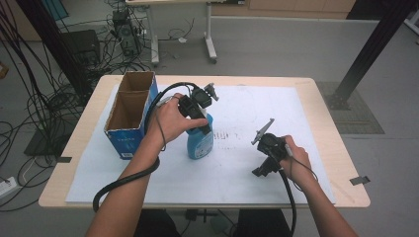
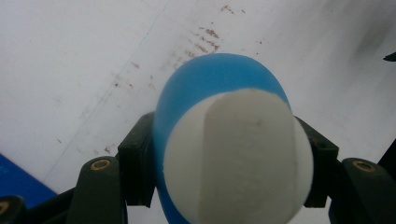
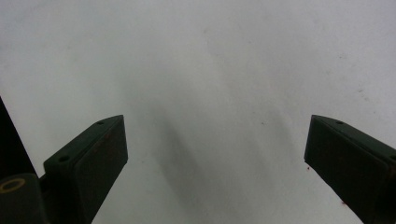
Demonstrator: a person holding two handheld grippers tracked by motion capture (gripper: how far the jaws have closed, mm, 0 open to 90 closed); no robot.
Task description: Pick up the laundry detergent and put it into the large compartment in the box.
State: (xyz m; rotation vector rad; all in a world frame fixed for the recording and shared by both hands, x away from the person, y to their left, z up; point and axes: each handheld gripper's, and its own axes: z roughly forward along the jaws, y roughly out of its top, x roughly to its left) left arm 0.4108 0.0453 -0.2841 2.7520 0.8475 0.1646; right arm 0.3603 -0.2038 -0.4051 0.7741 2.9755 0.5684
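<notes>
Between your left gripper's (image 2: 229, 154) jaws stands the blue bottle (image 1: 200, 140), clamped at its white cap (image 2: 238, 158); the cardboard box (image 1: 131, 113) beside it looks empty. Your right gripper (image 3: 215, 158) gapes wide, holding nothing.

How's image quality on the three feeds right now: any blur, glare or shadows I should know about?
High view: even light, sharp enough, no glare on the white sheet. Left gripper view: the bottle is so close that its white cap looks soft; the left gripper grips it. Right gripper view: the right gripper open, with a soft shadow on the sheet between its jaws, low contrast.
</notes>
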